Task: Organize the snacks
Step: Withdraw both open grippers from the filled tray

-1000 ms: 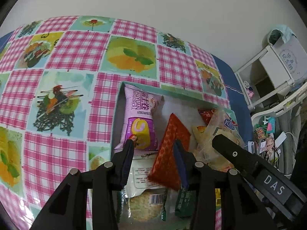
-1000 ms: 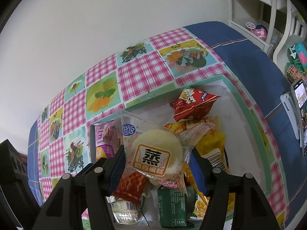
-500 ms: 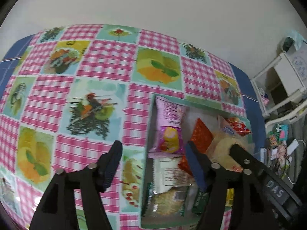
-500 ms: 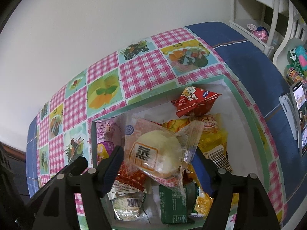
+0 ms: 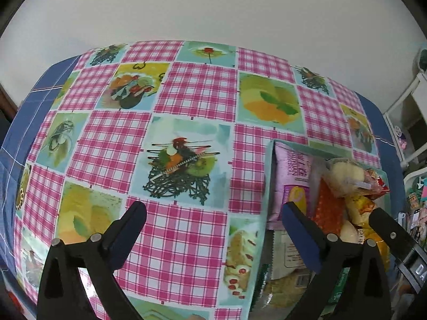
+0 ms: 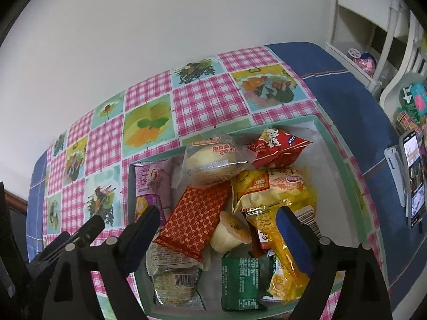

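Landmark: the green-rimmed box (image 6: 344, 165) on the checked tablecloth (image 5: 192, 96).

Right gripper (image 6: 217, 221) hangs over the box, jaws opening and already wide; nothing between the pads. The snacks lie loose in the box: steamed bun pack (image 6: 210, 160) at the far side, red chip bag (image 6: 277, 146) beside it toward the far right corner, orange patterned packet (image 6: 197, 213) in the middle, jelly cup (image 6: 232, 232) touching its near edge, purple roll pack (image 6: 152, 184) along the left wall.

Left gripper (image 5: 213, 224) straddles the box's left wall, jaws also opening, empty.

Judgement: both releases look complete. To do this step well, each hand should lift clear before the next pick, straight up, so the pads do not drag the piled wrappers. The heap is uneven; the bun pack could slide.
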